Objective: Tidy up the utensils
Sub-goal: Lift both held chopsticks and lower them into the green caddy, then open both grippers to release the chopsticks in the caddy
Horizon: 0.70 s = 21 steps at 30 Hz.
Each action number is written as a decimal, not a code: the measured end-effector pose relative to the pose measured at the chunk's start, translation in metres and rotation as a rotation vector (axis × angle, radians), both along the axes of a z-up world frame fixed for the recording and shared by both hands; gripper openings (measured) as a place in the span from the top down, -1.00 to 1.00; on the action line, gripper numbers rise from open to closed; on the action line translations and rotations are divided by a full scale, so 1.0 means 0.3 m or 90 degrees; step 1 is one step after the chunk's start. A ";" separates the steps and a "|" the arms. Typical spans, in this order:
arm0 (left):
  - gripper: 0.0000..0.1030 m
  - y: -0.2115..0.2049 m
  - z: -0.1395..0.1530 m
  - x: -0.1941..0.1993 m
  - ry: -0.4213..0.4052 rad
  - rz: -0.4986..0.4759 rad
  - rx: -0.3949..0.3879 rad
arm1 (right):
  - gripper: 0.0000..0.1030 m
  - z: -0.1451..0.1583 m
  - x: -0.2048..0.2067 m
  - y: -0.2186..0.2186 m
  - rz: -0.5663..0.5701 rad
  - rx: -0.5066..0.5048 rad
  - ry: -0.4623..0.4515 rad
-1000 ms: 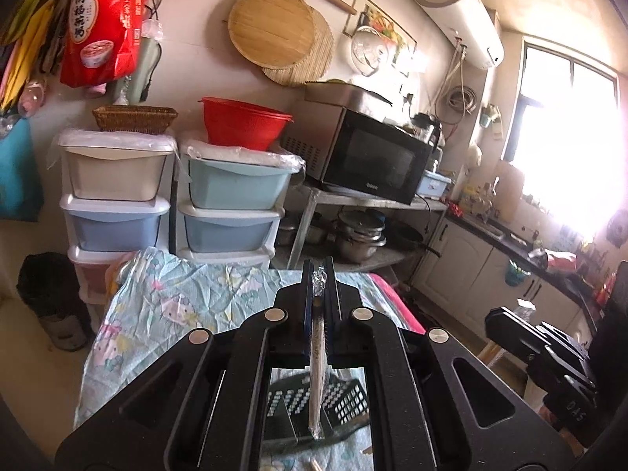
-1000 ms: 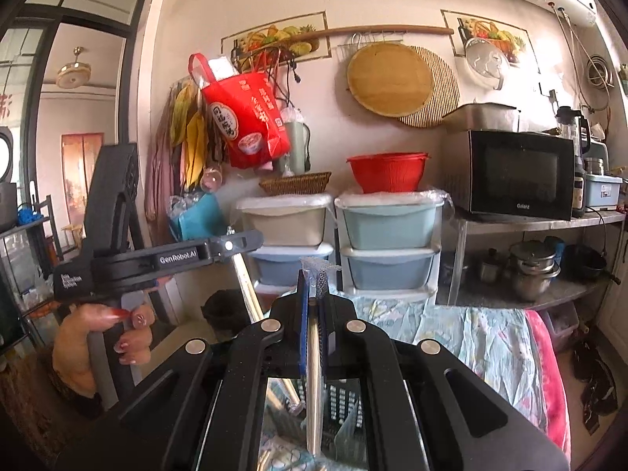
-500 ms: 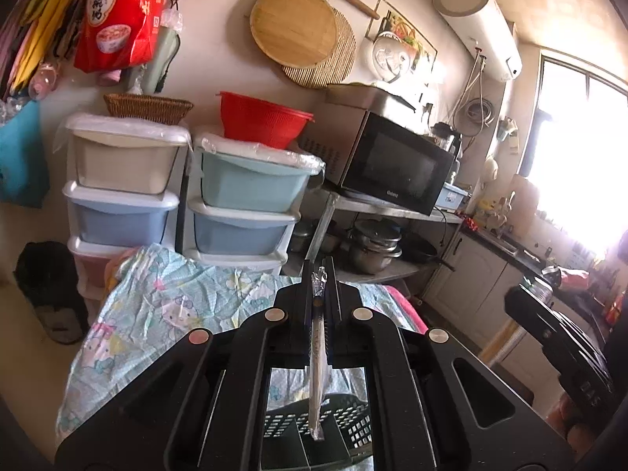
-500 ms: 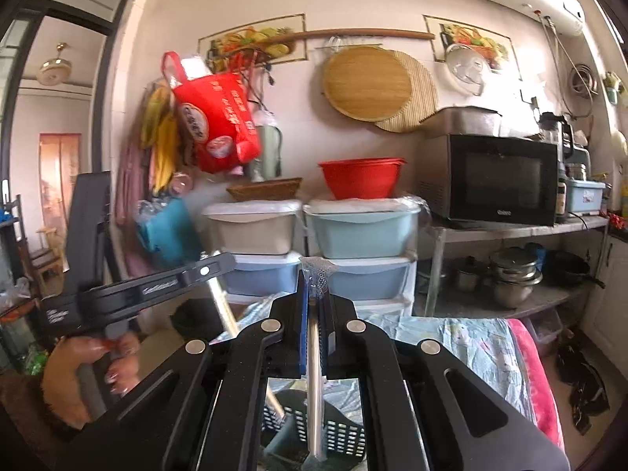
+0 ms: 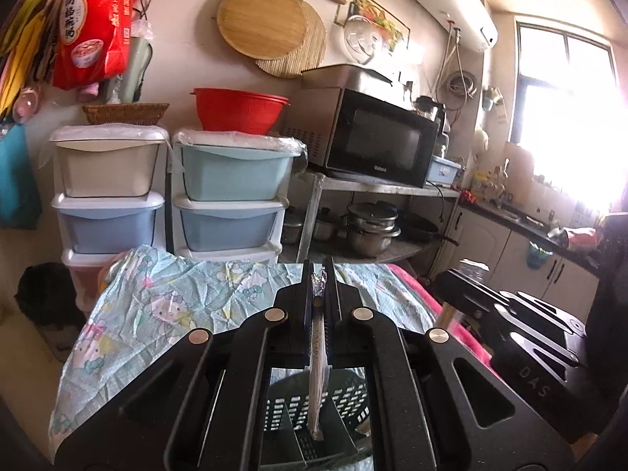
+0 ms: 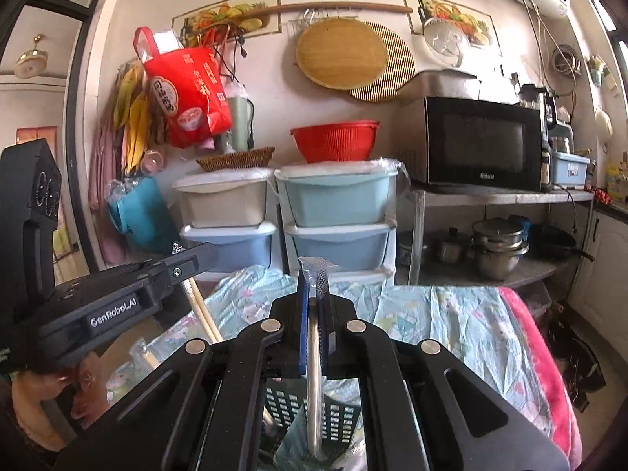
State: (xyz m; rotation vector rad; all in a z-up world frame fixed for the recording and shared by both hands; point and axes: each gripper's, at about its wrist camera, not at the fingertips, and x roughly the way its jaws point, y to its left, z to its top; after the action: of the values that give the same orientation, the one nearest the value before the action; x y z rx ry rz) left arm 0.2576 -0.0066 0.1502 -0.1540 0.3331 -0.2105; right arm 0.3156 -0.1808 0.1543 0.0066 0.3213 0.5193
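Two grippers, each pinching one plastic-wrapped utensil. One dark perforated utensil basket [image 5: 345, 400], divided into compartments, at 6 o'clock in both wrist views. Two stacks of plastic drawers [image 5: 231, 196] against the wall, one red colander [image 5: 239, 108] on the blue stack, one wicker basket [image 5: 125, 114] on the white stack. One black microwave [image 5: 376, 141] on a metal shelf, steel pots [image 5: 371, 227] below it. Two round boards hang at 12 o'clock, one red bag [image 5: 94, 19] at 10 o'clock.

Table covered with a pale blue cartoon-print cloth [image 5: 176, 298], pink edge on its right side. Kitchen room, bright window at 3 o'clock in the left view, counter under it.

Left gripper [image 5: 318, 282]: fingers pressed together on wrapped chopsticks [image 5: 316, 384], which hang down with the tip over or inside the basket; cannot tell which compartment. Right gripper [image 6: 312, 290]: fingers closed on a wrapped metal utensil handle [image 6: 314, 384], its lower end down in the basket [image 6: 310, 412]; head hidden. In the right view the left gripper [image 6: 188, 267] shows at 9 o'clock with the chopsticks sloping down toward the basket.
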 end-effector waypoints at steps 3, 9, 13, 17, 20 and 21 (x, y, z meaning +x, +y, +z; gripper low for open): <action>0.95 -0.004 -0.027 0.000 0.009 -0.003 -0.002 | 0.91 -0.026 0.002 -0.002 -0.002 -0.002 0.013; 0.95 -0.007 -0.072 -0.004 0.028 -0.011 -0.003 | 0.58 -0.061 -0.003 -0.027 -0.007 0.011 0.045; 0.77 -0.001 -0.087 -0.024 0.038 -0.004 -0.005 | 0.39 -0.074 -0.020 -0.051 -0.014 0.018 0.057; 0.39 0.013 -0.083 -0.063 0.038 0.011 -0.010 | 0.21 -0.075 -0.053 -0.090 -0.019 0.033 0.060; 0.20 0.028 -0.078 -0.089 0.036 0.020 -0.012 | 0.18 -0.072 -0.075 -0.114 -0.024 0.033 0.059; 0.17 0.036 -0.077 -0.099 0.036 0.024 -0.015 | 0.18 -0.070 -0.082 -0.121 -0.026 0.031 0.060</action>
State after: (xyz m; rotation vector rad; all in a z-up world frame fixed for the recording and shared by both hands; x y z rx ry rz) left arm 0.2279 0.0041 0.1272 -0.1893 0.3829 -0.1724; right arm 0.2911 -0.2172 0.1332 0.0853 0.3999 0.4876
